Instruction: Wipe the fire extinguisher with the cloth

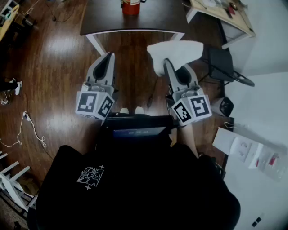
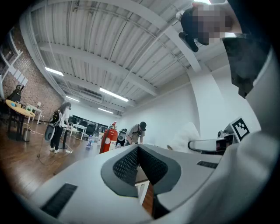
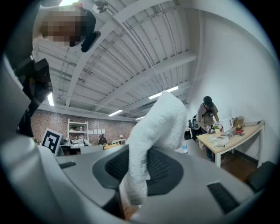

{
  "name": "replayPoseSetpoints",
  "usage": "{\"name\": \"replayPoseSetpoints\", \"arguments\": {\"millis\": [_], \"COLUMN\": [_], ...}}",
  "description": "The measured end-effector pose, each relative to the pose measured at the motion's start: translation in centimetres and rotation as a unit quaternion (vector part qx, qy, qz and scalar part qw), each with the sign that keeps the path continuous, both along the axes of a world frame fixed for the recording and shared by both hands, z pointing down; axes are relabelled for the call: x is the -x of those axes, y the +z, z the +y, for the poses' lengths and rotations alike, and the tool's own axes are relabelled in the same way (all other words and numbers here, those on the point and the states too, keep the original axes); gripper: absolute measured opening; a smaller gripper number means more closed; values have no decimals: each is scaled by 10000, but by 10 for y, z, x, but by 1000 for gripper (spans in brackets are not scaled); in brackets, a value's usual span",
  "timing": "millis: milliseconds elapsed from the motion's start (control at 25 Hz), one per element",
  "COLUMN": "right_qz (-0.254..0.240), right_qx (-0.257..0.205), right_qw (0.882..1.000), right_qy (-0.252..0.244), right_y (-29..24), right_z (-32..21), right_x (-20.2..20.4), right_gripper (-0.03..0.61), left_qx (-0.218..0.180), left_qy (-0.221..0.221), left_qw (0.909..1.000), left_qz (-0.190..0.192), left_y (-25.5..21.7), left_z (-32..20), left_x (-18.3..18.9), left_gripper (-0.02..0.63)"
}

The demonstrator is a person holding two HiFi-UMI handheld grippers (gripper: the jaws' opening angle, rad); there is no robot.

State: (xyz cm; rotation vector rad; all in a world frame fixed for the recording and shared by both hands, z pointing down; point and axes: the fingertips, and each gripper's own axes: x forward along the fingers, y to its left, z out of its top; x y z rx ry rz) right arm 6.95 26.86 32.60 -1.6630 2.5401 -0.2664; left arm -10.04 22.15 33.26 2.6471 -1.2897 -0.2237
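Fire extinguisher [image 1: 131, 6] stands upright on the dark table [image 1: 103, 20], well apart from both grippers. Right gripper [image 1: 167, 64], nearer than the extinguisher and to its right, clenches the white cloth [image 1: 176, 53] by one fold; most of it flops loose beyond the jaws. Left gripper [image 1: 108, 57], to the extinguisher's near left, is closed with nothing in it. Risks, judged: cloth drags out under rubbing; unbraced extinguisher tips or slides when pushed

The cloth [image 1: 176, 53] is looking fluffy and matt, the wooden floor [image 1: 54, 63] is gleaming glossy, the fire extinguisher [image 2: 108, 141] is shining smooth.
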Motion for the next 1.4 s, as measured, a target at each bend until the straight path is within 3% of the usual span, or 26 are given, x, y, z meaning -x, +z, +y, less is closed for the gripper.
{"name": "replayPoseSetpoints", "arguments": {"millis": [400, 680, 880, 1400], "right_qz": [17, 53, 54, 40], "right_qx": [64, 101, 128, 180], "right_qw": [9997, 9995, 9997, 9997], "right_qy": [-233, -294, -202, 147], "right_y": [9, 15, 22, 17], "right_z": [-10, -51, -99, -274], "right_x": [-18, -18, -20, -6], "right_gripper": [117, 117, 117, 117], "left_qx": [101, 121, 158, 286], "left_qy": [-117, -152, -40, 376], "left_qw": [9999, 9998, 9999, 9989], "left_qz": [-13, -30, -12, 26], "left_y": [10, 16, 24, 25], "left_z": [-4, -43, -94, -283], "left_x": [-23, -25, -31, -29], "left_gripper": [0, 0, 0, 0]}}
